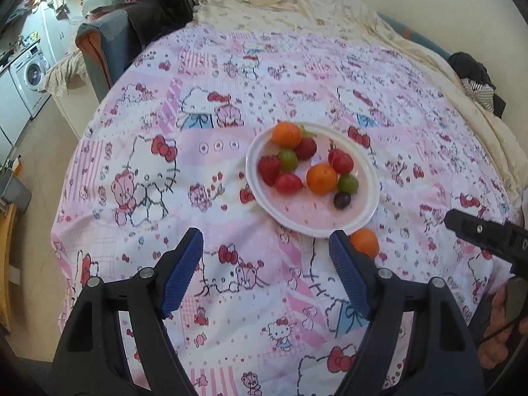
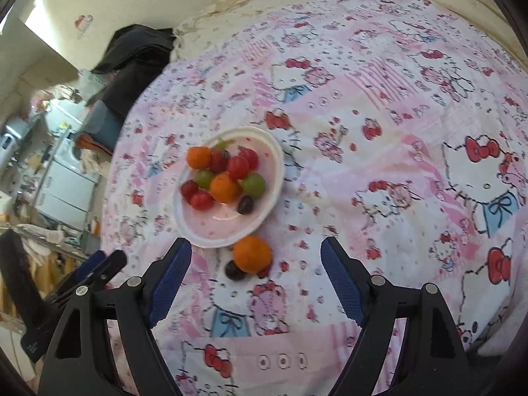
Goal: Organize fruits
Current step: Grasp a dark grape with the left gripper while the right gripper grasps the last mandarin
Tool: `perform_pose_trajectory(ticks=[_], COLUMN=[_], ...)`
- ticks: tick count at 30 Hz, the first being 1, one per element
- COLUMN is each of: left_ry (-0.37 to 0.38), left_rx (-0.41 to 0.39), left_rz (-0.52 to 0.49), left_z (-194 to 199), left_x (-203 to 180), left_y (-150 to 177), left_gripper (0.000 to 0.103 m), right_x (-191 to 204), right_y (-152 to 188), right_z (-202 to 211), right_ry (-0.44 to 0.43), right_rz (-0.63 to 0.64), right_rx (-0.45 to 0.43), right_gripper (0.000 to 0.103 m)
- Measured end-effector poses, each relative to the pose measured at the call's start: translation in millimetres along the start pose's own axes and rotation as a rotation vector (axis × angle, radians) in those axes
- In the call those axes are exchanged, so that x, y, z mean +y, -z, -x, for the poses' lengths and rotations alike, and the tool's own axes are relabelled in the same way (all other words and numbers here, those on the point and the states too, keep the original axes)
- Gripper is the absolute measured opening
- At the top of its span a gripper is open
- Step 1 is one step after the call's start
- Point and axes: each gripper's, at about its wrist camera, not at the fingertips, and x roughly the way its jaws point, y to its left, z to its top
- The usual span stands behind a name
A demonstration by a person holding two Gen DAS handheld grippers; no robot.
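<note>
**Fruit plate near the bed's foot**

My left gripper [image 1: 265, 247] and right gripper [image 2: 255, 257] hover spread wide, holding nothing, over the pink cartoon-print bedsheet [image 1: 165, 171]. The round white plate [image 1: 359, 221] carries oranges, strawberries and grapes; one loose orange [image 2: 252, 253] and what looks like a dark grape [image 2: 235, 271] lie just beside its rim.

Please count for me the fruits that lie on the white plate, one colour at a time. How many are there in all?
On the plate:
Orange fruits: 2
Red fruits: 5
Green grapes: 2
Dark grape: 1
Total: 10
</note>
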Motion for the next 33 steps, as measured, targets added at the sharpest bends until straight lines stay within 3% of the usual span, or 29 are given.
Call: perform_pose_trajectory(ticks=[6,11,13,15,17,24,25,26,30,33], left_ry=[0.019,0.101,0.116,0.099,0.119,0.194,0.214,0.240,0.275,0.262], left_rx=[0.083,0.146,0.166,0.205,0.237,0.274,0.277,0.273,0.272,0.258], left_rz=[-0.057,-0.147,-0.204,-0.283,-0.309,-0.338,-0.337,-0.342,-0.330,-0.329], left_z=[-21,-45,-57,-74,-86,-107,-110,-111,-114,-109], left_x=[-16,-49,-65,-81,-86,-88,-87,-87,-84,-82], left_y=[13,24,26,29,29,26,26,25,22,22], left_gripper=[0.076,0.075,0.068,0.043,0.035,0.034,0.031,0.017,0.016,0.016], right_x=[-18,-22,-25,-29,-32,-32,-31,-30,-27,-26], right_y=[1,0,0,0,0,-3,-4,-4,-5,-4], right_z=[-15,-19,-18,-18,-18,-20,-22,-23,-27,-27], right_ry=[0.028,0.053,0.050,0.046,0.045,0.025,0.024,0.023,0.023,0.026], right_rz=[-0.086,-0.075,-0.084,-0.099,-0.108,-0.120,-0.117,-0.113,-0.100,-0.091], right_rx=[0.062,0.079,0.080,0.082,0.085,0.091,0.092,0.095,0.105,0.108], right_gripper=[0.083,0.083,0.083,0.083,0.083,0.083,0.083,0.083,0.083,0.083])
